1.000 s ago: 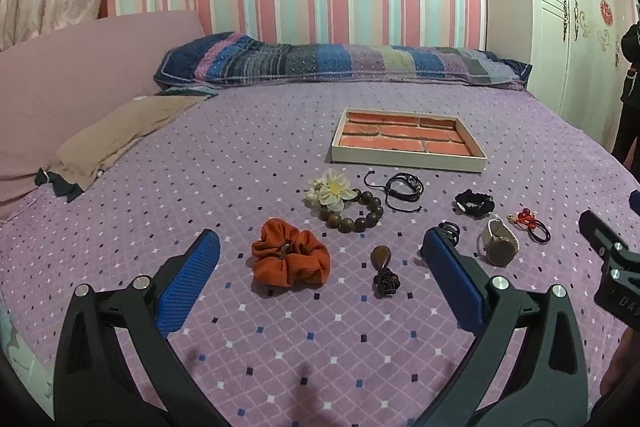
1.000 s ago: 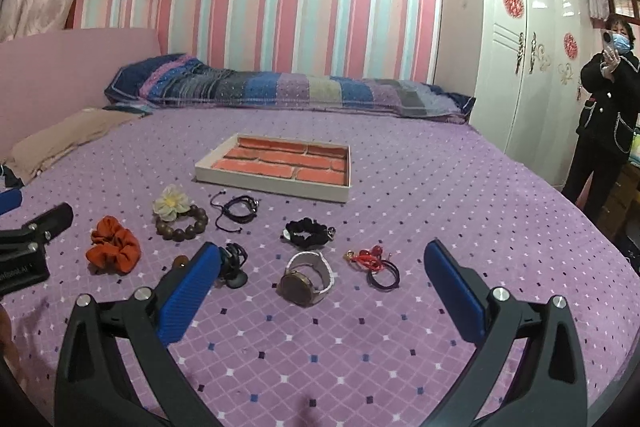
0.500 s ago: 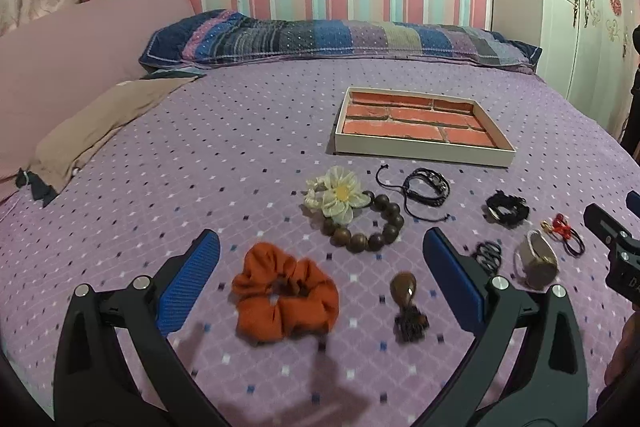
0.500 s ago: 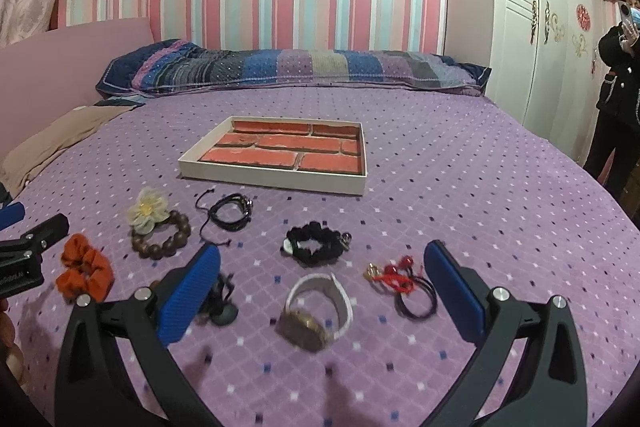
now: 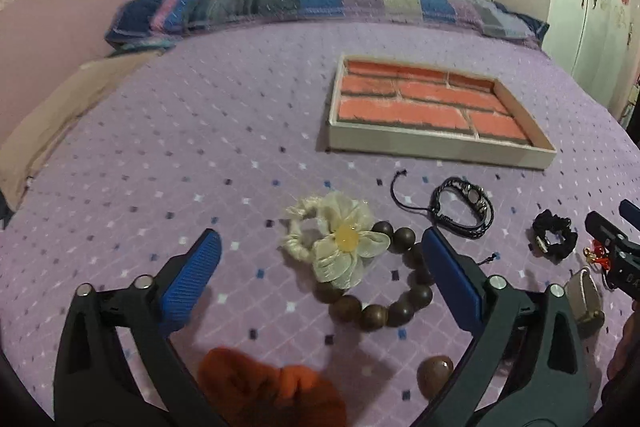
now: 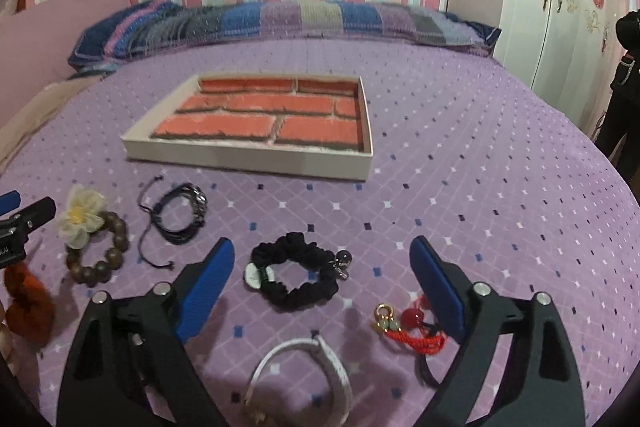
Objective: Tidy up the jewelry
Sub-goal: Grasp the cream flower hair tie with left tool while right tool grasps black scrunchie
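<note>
Between the tray [image 6: 248,157] and the row of jewelry, a bare strip of bedspread [image 6: 480,187] runs across, and the bed lies open to the right of the tray. Nearer, the pieces crowd: flower tie [image 5: 340,243] overlapping the bead bracelet [image 5: 384,307], black cord bracelet [image 6: 180,215] just beside, black scrunchie [image 6: 296,279] between the right gripper's [image 6: 320,275] spread jaws.

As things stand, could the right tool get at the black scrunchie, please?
Probably yes. The right tool is open and the black scrunchie lies flat on the bedspread between its fingers, with nothing over it. The white watch and red charm lie nearer, clear of it.
</note>
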The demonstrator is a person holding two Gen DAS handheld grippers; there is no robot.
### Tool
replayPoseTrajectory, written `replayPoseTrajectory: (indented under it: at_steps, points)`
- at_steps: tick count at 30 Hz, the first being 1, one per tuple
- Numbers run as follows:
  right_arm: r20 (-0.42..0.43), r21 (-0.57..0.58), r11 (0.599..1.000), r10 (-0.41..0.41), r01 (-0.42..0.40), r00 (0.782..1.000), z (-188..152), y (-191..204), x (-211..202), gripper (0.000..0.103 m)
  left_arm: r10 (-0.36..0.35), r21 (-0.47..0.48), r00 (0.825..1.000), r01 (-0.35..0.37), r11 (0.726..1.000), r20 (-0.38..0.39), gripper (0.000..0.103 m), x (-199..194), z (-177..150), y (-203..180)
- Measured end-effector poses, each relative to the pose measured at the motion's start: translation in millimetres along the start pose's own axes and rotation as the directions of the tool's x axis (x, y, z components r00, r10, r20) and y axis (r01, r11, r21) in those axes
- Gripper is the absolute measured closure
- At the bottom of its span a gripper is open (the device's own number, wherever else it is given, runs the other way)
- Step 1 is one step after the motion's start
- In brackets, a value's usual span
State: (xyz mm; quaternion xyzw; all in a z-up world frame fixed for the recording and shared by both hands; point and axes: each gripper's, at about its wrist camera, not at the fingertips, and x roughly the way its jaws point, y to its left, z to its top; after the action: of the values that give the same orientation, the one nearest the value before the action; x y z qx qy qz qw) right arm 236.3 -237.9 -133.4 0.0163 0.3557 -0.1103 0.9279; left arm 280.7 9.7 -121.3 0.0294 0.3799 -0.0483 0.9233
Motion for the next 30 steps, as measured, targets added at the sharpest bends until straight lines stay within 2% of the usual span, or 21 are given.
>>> replayPoseTrajectory:
  at_steps: [1, 7, 9, 11, 14, 18, 20, 22, 24, 30]
  points:
    - [-0.018, 0.002, 1.0, -0.001, 0.001, 1.0, 0, -1, 7, 0.018, -0.011, 0.001, 1.0, 0.011, 1.0, -0.018, 0.011, 8, 1, -1]
    - [-0.127, 0.027, 1.0, -0.005, 0.009, 0.992, -5, -6, 44, 0.028, -0.018, 0.044, 0.998, 0.021, 0.999, -0.063, 0.012, 38, 0, -12]
    - [-0.153, 0.031, 0.999, -0.008, 0.013, 0.988, -9, -6, 54, 0.037, -0.016, 0.059, 0.998, 0.02, 0.998, -0.068, 0.012, 44, -1, -15]
    - [-0.173, 0.038, 0.999, 0.0, 0.007, 0.985, -10, -7, 59, 0.046, -0.02, 0.06, 0.996, 0.025, 0.998, -0.085, 0.021, 51, -1, -16]
    - [-0.199, 0.041, 0.999, 0.003, 0.005, 0.98, -12, -7, 65, 0.05, -0.031, 0.061, 0.991, 0.039, 0.997, -0.131, 0.039, 64, -4, -17]
    - [-0.201, 0.033, 0.999, -0.001, 0.008, 0.98, -13, -6, 66, 0.056, -0.034, 0.049, 0.99, 0.041, 0.998, -0.139, 0.046, 71, -5, -16]
    - [-0.199, 0.026, 1.0, -0.004, 0.009, 0.98, -12, -5, 67, 0.065, -0.042, 0.044, 0.99, 0.048, 0.998, -0.132, 0.058, 70, -4, -14]
    - [-0.196, 0.016, 1.0, -0.01, 0.013, 0.981, -12, -4, 67, 0.07, -0.046, 0.043, 0.989, 0.052, 0.998, -0.138, 0.066, 73, -4, -15]
    - [-0.192, 0.011, 1.0, -0.013, 0.016, 0.981, -12, -4, 67, 0.077, -0.045, 0.044, 0.99, 0.052, 0.998, -0.135, 0.068, 73, -4, -16]
    - [-0.17, 0.011, 1.0, -0.015, 0.017, 0.985, -12, -5, 65, 0.082, -0.055, 0.048, 0.992, 0.061, 0.997, -0.117, 0.084, 71, -6, -17]
